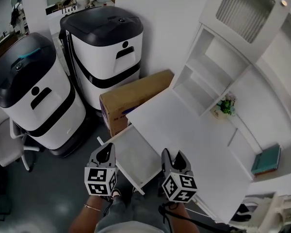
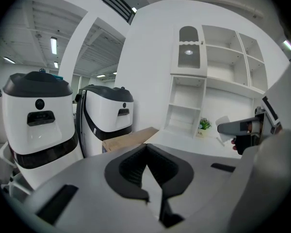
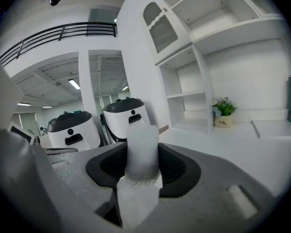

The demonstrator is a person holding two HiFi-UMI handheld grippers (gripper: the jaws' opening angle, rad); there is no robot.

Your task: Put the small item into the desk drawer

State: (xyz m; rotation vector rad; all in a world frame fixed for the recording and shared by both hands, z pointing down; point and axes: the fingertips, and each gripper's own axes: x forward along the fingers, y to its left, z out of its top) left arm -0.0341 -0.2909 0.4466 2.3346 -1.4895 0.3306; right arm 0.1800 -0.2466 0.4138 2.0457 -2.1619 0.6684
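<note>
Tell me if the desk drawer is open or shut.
Open: in the head view the drawer sticks out past the desktop edge, its white inside exposed.

The right hand-held gripper clamps a white cylindrical item.

The pulled-out drawer seems open from above, hemmed by desk and cardboard box.

Only legible text was "Life", on the small plant pot in the right gripper view. Blue print on the cardboard box side was too blurred to read. Faint print on the white item between the right jaws was unreadable too
</note>
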